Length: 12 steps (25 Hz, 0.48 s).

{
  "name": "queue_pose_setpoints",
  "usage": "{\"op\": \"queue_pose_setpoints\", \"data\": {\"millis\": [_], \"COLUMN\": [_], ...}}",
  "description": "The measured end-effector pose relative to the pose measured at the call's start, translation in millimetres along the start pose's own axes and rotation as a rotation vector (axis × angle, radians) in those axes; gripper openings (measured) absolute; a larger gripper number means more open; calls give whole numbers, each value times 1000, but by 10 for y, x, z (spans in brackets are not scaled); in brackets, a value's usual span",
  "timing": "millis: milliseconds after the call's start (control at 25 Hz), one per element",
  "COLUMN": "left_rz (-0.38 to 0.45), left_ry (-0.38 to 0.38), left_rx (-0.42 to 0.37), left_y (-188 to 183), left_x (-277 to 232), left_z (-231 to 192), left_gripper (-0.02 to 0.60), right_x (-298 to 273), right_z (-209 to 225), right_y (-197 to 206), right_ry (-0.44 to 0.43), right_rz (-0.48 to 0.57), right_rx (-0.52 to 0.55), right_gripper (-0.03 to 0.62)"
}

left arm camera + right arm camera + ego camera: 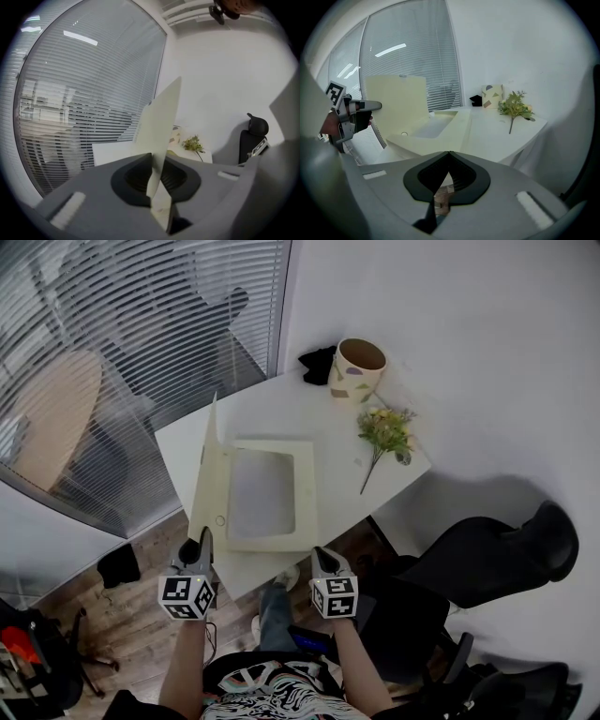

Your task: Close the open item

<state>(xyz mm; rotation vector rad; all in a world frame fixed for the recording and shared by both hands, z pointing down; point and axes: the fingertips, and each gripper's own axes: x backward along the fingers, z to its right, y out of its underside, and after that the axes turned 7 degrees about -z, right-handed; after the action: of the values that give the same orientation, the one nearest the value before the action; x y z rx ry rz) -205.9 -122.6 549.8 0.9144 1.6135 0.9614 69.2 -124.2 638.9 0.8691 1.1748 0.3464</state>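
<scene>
A pale cream flat cardboard box (pixel 306 507) lies on the white table (pixel 323 413), its hinged lid (pixel 208 474) upright along the left side, hinge running away from the person. The left gripper (pixel 202 540) pinches the lid's near edge (closing means swinging rightward). The right gripper (pixel 323 557) is clenched and empty.

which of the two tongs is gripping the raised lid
The left tongs: the upright cream lid is pinched between its jaws. The right tongs are shut with nothing between them.
</scene>
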Motion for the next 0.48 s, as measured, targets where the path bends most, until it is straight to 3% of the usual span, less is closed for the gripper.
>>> {"op": "queue_pose_setpoints", "data": {"millis": [480], "left_rz": [-3], "left_ry": [24], "left_rx": [-27], "left_y": [0], "left_x": [-68], "left_z": [148], "left_gripper": [86], "right_x": [-12], "right_z": [6], "right_y": [17], "right_ry": [-8], "right_rz": [-6], "right_rx": [1], "right_gripper": [2]}}
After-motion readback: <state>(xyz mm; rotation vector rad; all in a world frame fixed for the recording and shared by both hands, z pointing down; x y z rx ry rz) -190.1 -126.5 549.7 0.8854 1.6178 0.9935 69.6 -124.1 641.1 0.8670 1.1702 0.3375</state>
